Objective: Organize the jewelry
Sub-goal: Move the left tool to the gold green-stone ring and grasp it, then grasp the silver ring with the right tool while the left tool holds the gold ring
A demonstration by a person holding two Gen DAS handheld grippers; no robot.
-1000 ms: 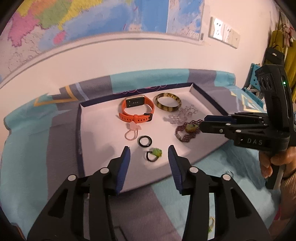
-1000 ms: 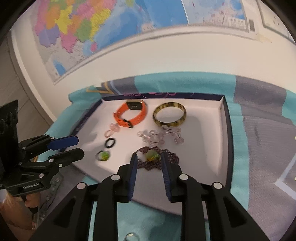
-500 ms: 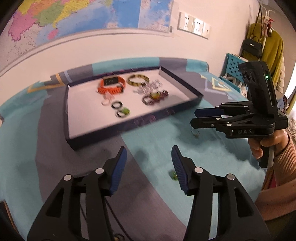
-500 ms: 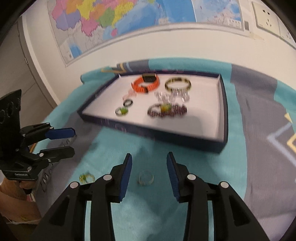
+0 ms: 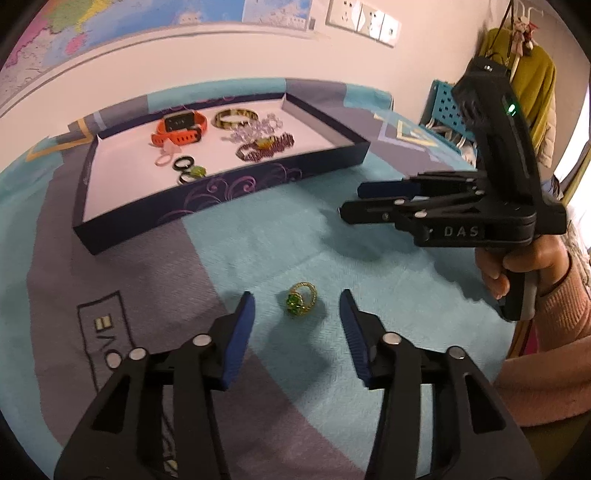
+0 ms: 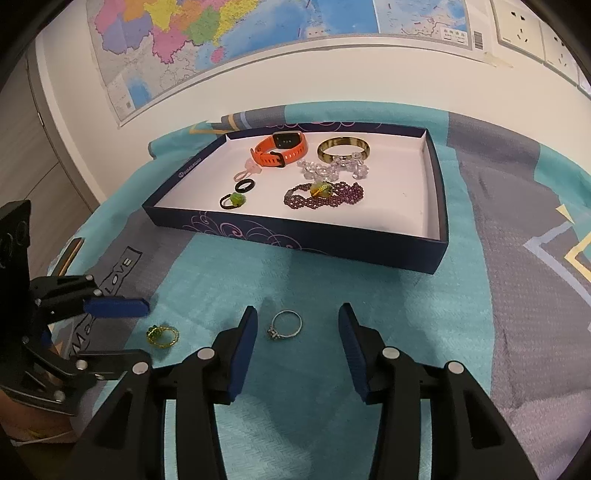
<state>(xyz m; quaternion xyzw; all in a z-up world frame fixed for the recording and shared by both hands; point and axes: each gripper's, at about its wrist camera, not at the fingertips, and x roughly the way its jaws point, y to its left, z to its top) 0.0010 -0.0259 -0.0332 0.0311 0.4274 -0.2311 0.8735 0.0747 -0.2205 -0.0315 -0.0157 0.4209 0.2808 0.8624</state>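
A gold ring with a green stone (image 5: pixel 301 303) lies on the teal cloth, just ahead of my open, empty left gripper (image 5: pixel 297 301); it also shows in the right wrist view (image 6: pixel 162 335). A silver ring (image 6: pixel 285 325) lies on the cloth ahead of my open, empty right gripper (image 6: pixel 298 314). The dark blue tray (image 6: pixel 295 236) behind holds an orange watch (image 6: pixel 282 148), a gold bangle (image 6: pixel 343 148), a clear bead bracelet (image 6: pixel 332 168), a purple bead bracelet (image 6: pixel 325 194) and small rings (image 6: pixel 233 200). The right gripper (image 5: pixel 351 205) hovers right of the tray (image 5: pixel 229 192) in the left wrist view.
A teal and grey patterned cloth (image 6: pixel 369 295) covers the table. A wall with a map (image 6: pixel 221 37) and sockets (image 5: pixel 364 20) stands behind. A blue crate (image 5: pixel 445 110) and a yellow garment (image 5: pixel 532 81) are at the far right.
Both grippers have pulled back from over the tray to the cloth in front of it. The right one has left the purple bracelet in the tray and opened wider. Each now faces a ring.
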